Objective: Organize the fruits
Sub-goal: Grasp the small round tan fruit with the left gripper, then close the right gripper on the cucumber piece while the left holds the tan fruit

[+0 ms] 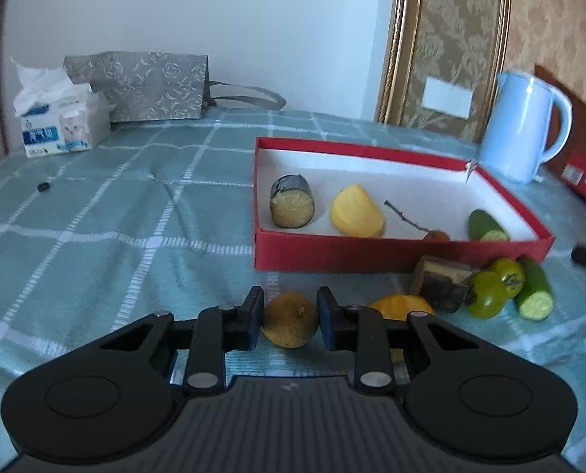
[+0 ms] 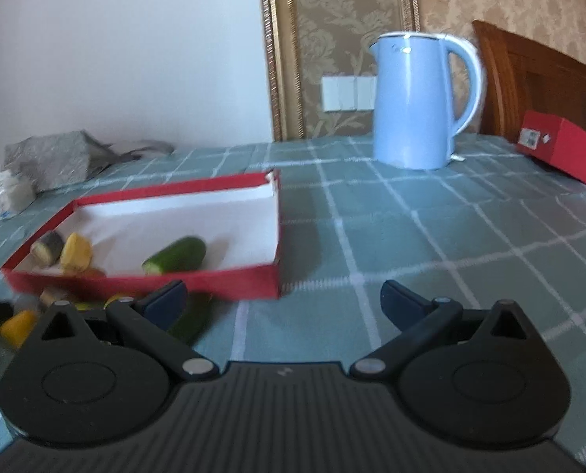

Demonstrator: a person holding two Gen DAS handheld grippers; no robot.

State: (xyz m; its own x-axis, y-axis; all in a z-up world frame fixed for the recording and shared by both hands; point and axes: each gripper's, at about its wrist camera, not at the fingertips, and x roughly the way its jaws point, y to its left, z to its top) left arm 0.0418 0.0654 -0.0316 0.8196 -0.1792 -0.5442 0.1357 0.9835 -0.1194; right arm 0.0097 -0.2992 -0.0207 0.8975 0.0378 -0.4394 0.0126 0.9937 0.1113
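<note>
A red box [image 1: 332, 254] with a white inside holds a sugarcane piece [image 1: 292, 205], a yellow fruit wedge [image 1: 356, 211], a small brown fruit on a twig [image 1: 436, 235] and a cucumber piece [image 1: 486, 225]. My left gripper [image 1: 290, 319] is shut on a round yellow-brown fruit [image 1: 290, 320] just above the cloth in front of the box. Beside it lie an orange-yellow fruit [image 1: 403, 307], a brown chunk [image 1: 442, 282], two green fruits [image 1: 497, 289] and a cucumber piece [image 1: 533, 295]. My right gripper [image 2: 283, 301] is open and empty, right of the box [image 2: 214, 282].
A blue kettle [image 1: 523, 126] stands behind the box, also in the right wrist view [image 2: 421, 102]. A tissue pack [image 1: 62, 120] and a grey bag [image 1: 143, 84] sit at the back left. A second red box [image 2: 564, 149] lies at the far right. A green checked cloth [image 1: 115, 216] covers the table.
</note>
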